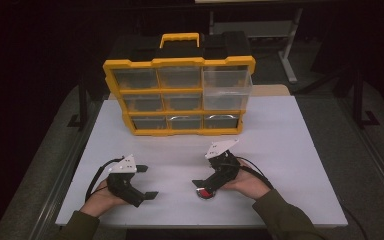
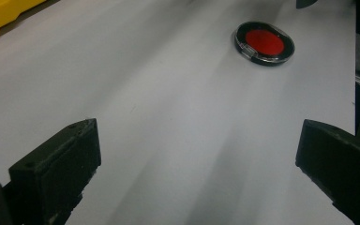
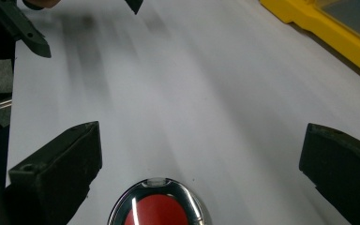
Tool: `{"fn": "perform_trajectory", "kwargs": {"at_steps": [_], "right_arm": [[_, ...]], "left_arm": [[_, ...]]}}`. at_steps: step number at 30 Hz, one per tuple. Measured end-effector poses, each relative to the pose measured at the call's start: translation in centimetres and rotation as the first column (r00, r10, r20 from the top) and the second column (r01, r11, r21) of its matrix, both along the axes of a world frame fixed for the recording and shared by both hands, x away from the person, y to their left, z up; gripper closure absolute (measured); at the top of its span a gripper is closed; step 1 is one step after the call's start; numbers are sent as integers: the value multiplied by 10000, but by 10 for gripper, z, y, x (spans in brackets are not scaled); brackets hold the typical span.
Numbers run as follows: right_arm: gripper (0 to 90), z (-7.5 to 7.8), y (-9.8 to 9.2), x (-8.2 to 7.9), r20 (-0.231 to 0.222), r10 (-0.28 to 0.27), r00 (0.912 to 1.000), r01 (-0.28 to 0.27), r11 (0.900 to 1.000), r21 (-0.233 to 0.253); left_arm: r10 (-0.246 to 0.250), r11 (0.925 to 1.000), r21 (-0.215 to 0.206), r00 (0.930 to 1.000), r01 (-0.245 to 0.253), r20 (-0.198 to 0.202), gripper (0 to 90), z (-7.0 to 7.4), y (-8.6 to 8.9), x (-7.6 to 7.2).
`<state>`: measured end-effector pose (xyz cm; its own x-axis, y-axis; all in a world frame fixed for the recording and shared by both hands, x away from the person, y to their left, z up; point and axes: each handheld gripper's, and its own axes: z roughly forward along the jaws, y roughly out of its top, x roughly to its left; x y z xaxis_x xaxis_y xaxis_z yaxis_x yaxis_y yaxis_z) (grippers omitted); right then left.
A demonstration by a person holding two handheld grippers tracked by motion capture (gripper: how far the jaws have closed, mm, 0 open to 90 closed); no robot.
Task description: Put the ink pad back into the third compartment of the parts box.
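Both grippers, left (image 1: pixel 147 181) and right (image 3: pixel 201 154), wide open, empty; red compact (image 3: pixel 157 206) cut off, perhaps makeup.

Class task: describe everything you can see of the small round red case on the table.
The round case is a flat, slightly oval disc with a red centre, a glossy black rim and a small clear clasp at one edge. It looks like plastic, seems shut, and lies flat on the white table near the front edge. The right gripper hovers open around it; no contact is clear.
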<state>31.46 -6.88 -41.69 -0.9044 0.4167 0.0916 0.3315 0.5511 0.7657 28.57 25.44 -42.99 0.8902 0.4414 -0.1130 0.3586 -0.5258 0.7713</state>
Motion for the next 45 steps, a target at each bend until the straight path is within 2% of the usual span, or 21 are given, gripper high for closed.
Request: {"fn": "perform_trajectory", "kwargs": {"at_steps": [13,21,25,26,29,30,45], "right_arm": [[0,-6,5,-5,-46,543,9985,-545,9958,-737],[0,-11,8,-6,-64,908,9958,-909,9882,-1231],[0,-13,8,-7,-151,936,9955,-948,9862,-1356],[0,-13,9,-8,-288,853,9959,-884,9867,-1367],[0,-15,9,-7,-199,998,9948,-1017,9834,-1501],[0,-15,10,-8,-319,905,9954,-943,9841,-1503],[0,-23,14,-12,-488,1200,9916,-1280,9655,-2266]], "left_arm": [[41,10000,22,10000,-41,6,0,0,0,0],[74,10000,47,10000,-74,-15,0,-1,1,0],[84,10000,46,10000,-84,-18,0,-1,1,0],[81,10000,48,10000,-81,-4,0,-1,1,0],[85,10000,43,10000,-85,-2,0,-1,1,0],[84,10000,41,10000,-84,2,0,-1,1,0],[67,10000,19,10000,-67,-11,0,-1,0,0]]}}
